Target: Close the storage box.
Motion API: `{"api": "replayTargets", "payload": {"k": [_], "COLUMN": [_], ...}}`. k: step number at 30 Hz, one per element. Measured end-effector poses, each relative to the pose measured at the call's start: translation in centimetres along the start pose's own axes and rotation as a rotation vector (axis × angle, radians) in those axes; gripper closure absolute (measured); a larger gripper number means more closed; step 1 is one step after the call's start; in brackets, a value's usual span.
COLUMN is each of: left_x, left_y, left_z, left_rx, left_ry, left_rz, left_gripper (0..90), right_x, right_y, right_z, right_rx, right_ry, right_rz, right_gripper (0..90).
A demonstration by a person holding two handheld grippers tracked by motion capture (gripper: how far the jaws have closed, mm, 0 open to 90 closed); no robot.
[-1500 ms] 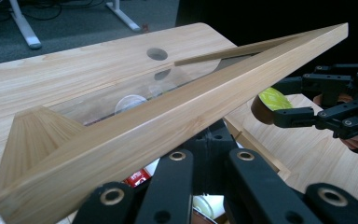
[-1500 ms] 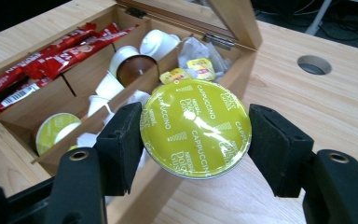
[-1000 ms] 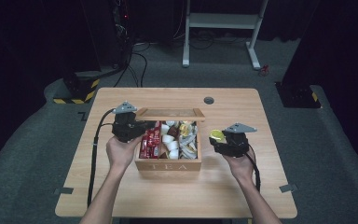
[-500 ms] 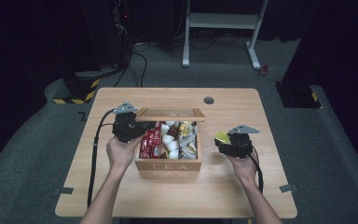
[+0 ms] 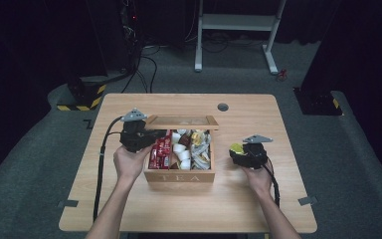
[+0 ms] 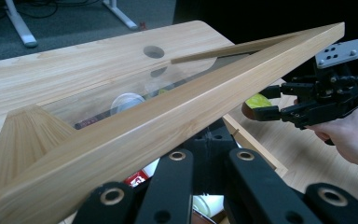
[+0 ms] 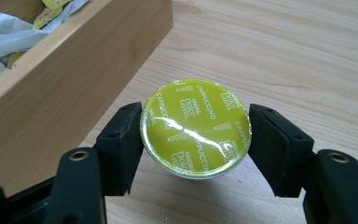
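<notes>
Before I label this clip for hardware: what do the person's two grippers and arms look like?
Both grippers, left and right, are black with two blocky jaws bearing round holes and a grey three-cornered plate on top. A black cable trails from each. The forearms are bare, no sleeves or gloves.

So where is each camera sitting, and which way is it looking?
High view: above the person's side, looking forward and down at the table, both forearms showing.
Left gripper view: rides the left gripper, looking along its jaws under the lid.
Right gripper view: rides the right gripper, looking down at the capsule.
All share the tea box and capsule.
</notes>
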State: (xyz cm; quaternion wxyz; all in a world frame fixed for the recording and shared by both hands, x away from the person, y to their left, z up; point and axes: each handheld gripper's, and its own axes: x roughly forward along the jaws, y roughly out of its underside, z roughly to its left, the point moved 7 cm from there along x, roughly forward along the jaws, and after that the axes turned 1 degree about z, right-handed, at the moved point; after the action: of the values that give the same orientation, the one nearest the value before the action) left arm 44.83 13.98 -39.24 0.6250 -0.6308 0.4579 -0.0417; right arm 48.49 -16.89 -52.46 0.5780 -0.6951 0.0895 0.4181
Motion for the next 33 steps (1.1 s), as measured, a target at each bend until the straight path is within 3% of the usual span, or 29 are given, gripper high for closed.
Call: {"api": "replayTargets", "payload": {"k": [5,9,16,33], "left_x": [0.0,0.1,0.0,0.0], "left_y": [0.1,0.3,0.5,0.8], "left_z": [-0.1,-0.2,-0.2,-0.3], "left_rx": [-0.003,-0.005,-0.005,0.007], "left_ry": [0.007,0.016,0.023,0.023], "left_rz": [-0.007,-0.010,-0.014,-0.002], "left_gripper": [90.0,90.0,90.0,90.0], "right_x": [0.8,1.5,2.5,2.1], "right_y": [0.2,0.3,0.4,0.1], "right_z": [0.1,0.2,1.0,1.3], "right_rx": [-0.004,0.019,0.006,-0.012], "right_ry": [0.012,0.014,0.012,-0.014], "right_rz": [0.016,0.030,0.051,0.021], "right_gripper": [37.9,37.8,37.7,32.5]}}
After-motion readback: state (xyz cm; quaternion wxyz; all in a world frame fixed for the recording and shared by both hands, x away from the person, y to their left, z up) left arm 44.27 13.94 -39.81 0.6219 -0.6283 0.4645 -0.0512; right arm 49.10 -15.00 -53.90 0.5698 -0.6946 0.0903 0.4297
